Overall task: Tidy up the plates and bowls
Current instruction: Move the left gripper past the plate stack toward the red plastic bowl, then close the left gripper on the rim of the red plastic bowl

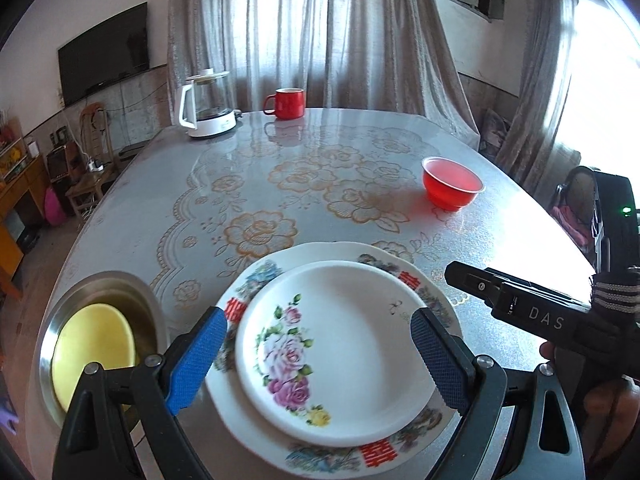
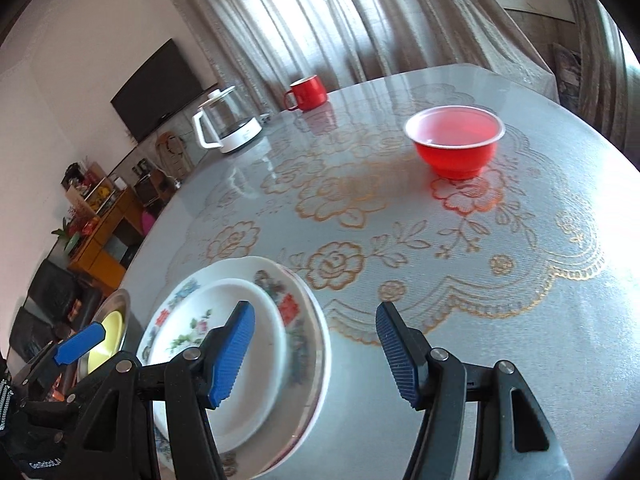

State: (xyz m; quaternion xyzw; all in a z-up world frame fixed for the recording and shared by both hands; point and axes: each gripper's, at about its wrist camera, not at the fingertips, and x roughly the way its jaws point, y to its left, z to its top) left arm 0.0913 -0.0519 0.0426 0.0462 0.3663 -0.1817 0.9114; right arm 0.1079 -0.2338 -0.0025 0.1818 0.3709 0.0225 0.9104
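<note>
We have the small floral plate (image 1: 340, 352) nested on the larger plate (image 1: 424, 432) at lower centre, with both grippers' jaws open and empty — left gripper (image 1: 320, 356), right gripper (image 2: 314, 356). Still unsorted, we judge — the red bowl (image 2: 456, 140) at upper right and the yellow bowl (image 1: 94, 352) in its steel dish (image 1: 52, 328) at lower left.

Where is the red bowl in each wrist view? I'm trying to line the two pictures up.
Left wrist view: the red bowl stands right of centre on the table, beyond the stacked plates.
Right wrist view: the red bowl stands upper right of centre, larger.
Shared landmark: the red mug at the table's far edge.
</note>
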